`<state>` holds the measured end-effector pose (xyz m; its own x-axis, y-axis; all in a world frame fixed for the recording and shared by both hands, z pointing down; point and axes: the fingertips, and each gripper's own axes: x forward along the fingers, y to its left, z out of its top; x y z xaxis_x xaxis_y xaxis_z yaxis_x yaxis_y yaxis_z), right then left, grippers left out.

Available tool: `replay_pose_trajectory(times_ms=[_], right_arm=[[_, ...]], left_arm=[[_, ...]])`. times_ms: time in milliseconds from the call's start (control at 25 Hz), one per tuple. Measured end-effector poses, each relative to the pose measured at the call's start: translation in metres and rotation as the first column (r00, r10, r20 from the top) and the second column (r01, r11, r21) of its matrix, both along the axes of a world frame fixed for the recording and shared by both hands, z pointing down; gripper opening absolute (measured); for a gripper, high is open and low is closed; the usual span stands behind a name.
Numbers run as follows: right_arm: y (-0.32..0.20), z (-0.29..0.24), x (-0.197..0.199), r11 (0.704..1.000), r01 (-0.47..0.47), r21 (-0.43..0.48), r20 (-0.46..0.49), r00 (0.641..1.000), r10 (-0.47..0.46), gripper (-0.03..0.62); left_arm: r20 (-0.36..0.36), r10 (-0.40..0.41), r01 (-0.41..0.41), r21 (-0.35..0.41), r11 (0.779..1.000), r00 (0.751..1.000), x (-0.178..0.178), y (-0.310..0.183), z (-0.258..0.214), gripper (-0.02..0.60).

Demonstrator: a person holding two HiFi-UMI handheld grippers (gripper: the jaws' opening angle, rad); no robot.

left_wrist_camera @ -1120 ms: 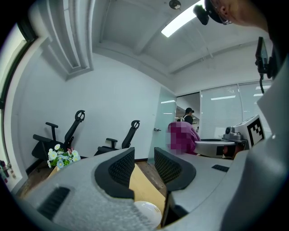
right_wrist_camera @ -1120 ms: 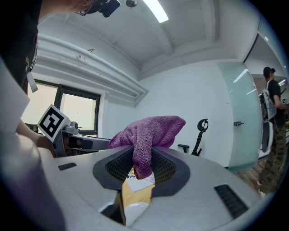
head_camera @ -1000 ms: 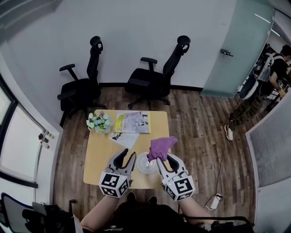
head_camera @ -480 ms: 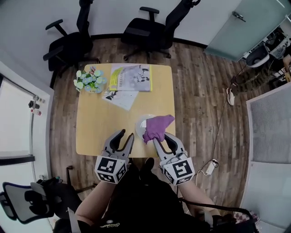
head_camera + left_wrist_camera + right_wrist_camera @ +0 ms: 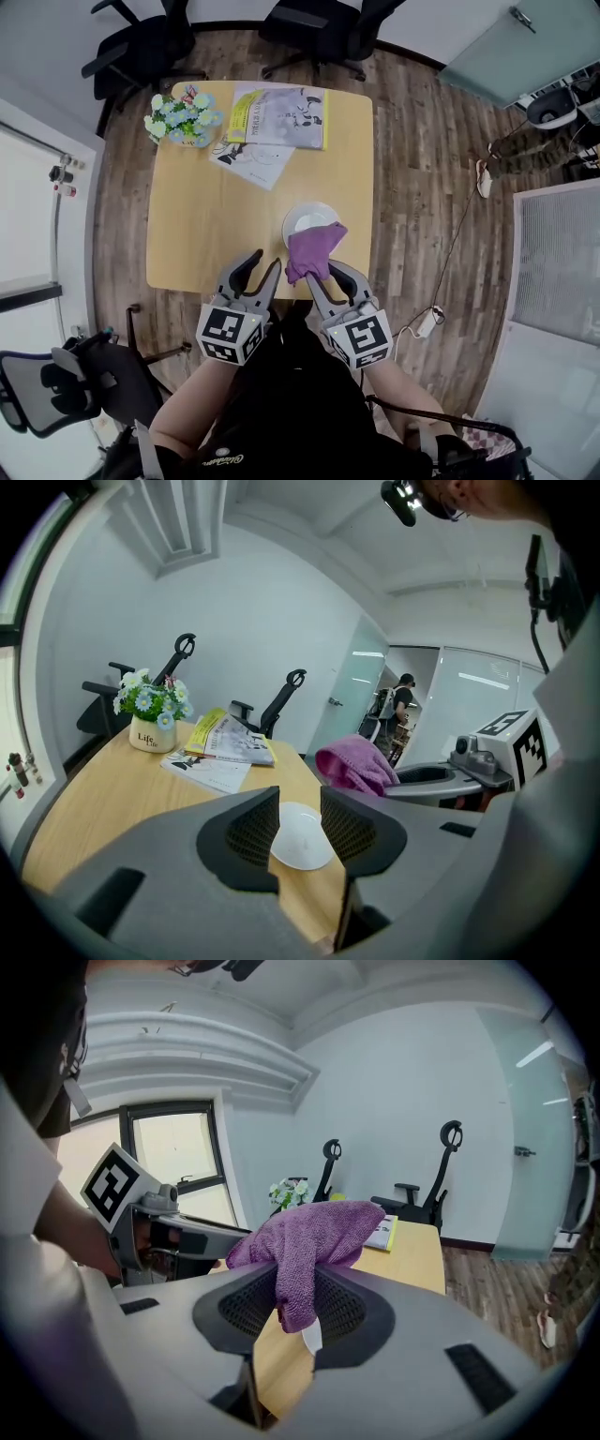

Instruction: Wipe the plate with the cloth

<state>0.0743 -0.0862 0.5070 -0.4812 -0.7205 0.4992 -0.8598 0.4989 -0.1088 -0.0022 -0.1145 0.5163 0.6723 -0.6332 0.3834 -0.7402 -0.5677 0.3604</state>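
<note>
Near the front edge of the wooden worktop [image 5: 197, 225], a white plate [image 5: 305, 216] lies flat. The right gripper [image 5: 322, 275] has its jaws closed on a purple cloth [image 5: 314, 246], which bunches over the jaw tips. From the head view the cloth overlaps the plate's near rim, while the left gripper view shows it held above the plate. The left gripper [image 5: 262, 266] hovers just beside the right one, jaws a little apart with nothing between them. At the far end sit a pot of flowers [image 5: 178, 120] and some booklets [image 5: 281, 103].
</note>
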Motion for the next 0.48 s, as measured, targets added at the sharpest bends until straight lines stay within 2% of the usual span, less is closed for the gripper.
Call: replay_pose_trajectory(times_ms=[280,480], right_arm=[[-0.009,0.043,-0.010,0.990,0.116,-0.076,-0.099,0.987,-0.123,0.106],[-0.034,0.089,-0.009,0.973,0.195,-0.121,-0.266,0.938,-0.221,0.107]], left_arm=[[0.018,-0.018,0.019,-0.039,0.999,1.000,-0.007,0.001,0.021,0.137],[0.023,-0.028,0.029,-0.054,0.998,0.999,-0.009,0.001,0.027,0.137]])
